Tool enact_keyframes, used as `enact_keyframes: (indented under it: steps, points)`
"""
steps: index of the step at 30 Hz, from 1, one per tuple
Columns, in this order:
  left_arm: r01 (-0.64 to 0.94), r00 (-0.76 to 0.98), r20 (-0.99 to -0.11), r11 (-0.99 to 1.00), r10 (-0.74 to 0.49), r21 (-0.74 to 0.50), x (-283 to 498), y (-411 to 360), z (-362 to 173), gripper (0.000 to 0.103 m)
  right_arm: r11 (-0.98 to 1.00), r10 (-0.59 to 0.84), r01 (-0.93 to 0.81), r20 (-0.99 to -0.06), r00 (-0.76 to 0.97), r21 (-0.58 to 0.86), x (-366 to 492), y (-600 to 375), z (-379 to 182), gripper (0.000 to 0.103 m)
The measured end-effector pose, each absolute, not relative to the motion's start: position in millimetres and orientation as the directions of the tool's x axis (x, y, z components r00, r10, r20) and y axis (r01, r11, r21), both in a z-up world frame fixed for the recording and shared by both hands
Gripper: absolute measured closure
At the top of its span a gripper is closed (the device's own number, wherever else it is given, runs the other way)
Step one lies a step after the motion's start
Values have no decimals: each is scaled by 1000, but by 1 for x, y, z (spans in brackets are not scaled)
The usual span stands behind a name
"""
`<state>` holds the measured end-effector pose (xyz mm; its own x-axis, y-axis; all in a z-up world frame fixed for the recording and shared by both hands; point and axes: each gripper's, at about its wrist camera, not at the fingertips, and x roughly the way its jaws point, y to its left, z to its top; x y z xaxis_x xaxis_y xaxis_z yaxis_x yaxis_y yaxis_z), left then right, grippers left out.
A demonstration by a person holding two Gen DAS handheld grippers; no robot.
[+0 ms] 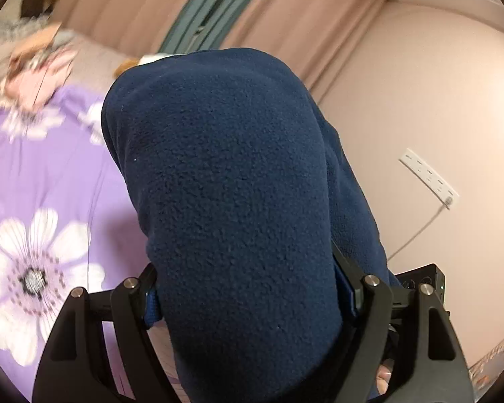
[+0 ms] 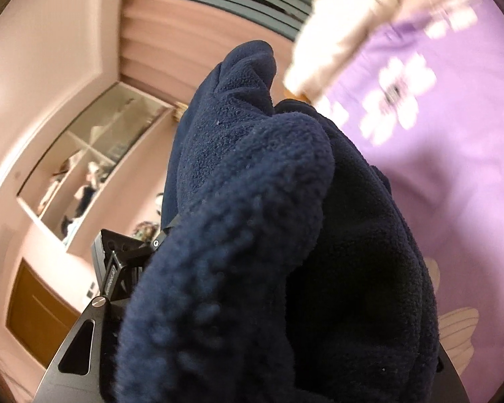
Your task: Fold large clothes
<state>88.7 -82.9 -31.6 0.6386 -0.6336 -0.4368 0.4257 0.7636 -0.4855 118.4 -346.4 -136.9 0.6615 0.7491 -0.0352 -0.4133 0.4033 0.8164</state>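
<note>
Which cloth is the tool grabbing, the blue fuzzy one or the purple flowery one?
The blue fuzzy fleece. It bunches up between the left tool, while the purple flowery sheet lies flat behind it.

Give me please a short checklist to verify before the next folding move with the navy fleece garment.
1. Left claw grips the navy fleece garment: ok, fleece fills the gap between its fingers.
2. Right claw grips the fleece: cannot tell, bunched fabric hides its fingers.
3. Garment hangs flat: not ok, it is bunched in the right wrist view.
4. Purple floral bedsheet has bare space for laying down: ok.
5. Pink clothing on the sheet is far enough away: cannot tell, blurred.
</note>
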Motion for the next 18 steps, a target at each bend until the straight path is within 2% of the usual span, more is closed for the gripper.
enact_keyframes:
  steps: [6, 13, 18]
  points:
    - [485, 625, -430, 756, -651, -439, 88, -96, 19, 24, 394, 726, -467, 44, 687, 792, 111, -339, -96, 45]
    - [497, 626, -389, 730, -676, -469, 76, -76, 42, 24, 460, 710, -507, 41, 703, 729, 111, -314, -54, 45]
    - [478, 664, -378, 755, -645, -450, 78, -70, 58, 24, 450, 732, -533, 46, 680, 717, 110, -304, -40, 45]
